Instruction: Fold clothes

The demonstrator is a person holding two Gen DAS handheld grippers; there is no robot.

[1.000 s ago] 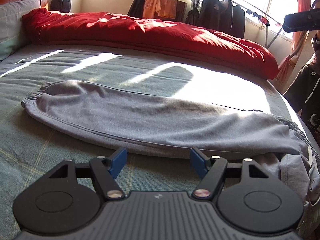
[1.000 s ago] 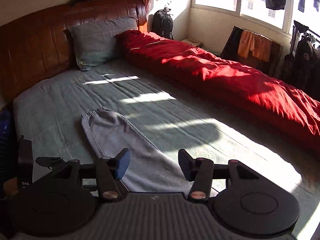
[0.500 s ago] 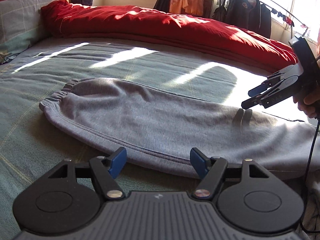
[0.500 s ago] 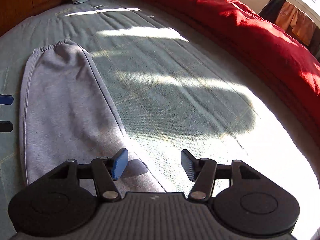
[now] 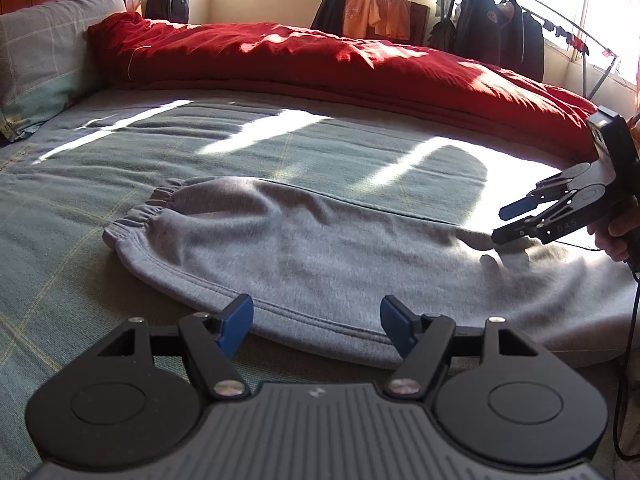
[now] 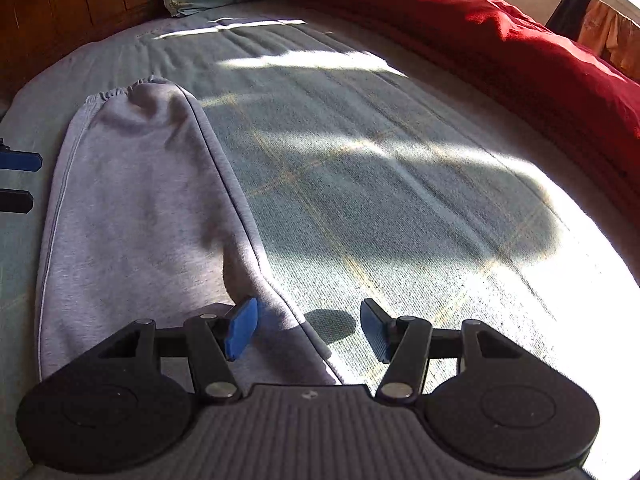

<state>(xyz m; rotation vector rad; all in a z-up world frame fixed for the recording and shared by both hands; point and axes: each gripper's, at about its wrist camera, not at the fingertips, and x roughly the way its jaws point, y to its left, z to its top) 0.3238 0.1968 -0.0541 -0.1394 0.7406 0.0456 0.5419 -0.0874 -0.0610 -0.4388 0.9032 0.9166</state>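
Between the left gripper's [image 5: 316,322] blue pads, which stand well apart with nothing in them, runs the near seam of the grey sweatpants [image 5: 320,252]. The garment lies flat along the green bed sheet [image 5: 60,240], its elastic cuff [image 5: 148,216] away to the tool's left and the rest trailing off to its right. The right gripper [image 6: 308,328] is likewise parted and empty; its left pad hovers over the far seam of the same leg and its right pad over bare sheet. In the left wrist view its tips sit just above the cloth.

Judged step: taking hold of both long edges ahead of a fold.

Recommendations:
- Lower each tool until one pad slides under the seam, so that every layer is caught, not only the top one.
- Close both grips before lifting; an uneven start would skew the fold.
- Keep the sheet out of the grip, particularly at the right tool, where its right pad is over sheet.
- Carry the cloth low and level so the cuff end does not drag.
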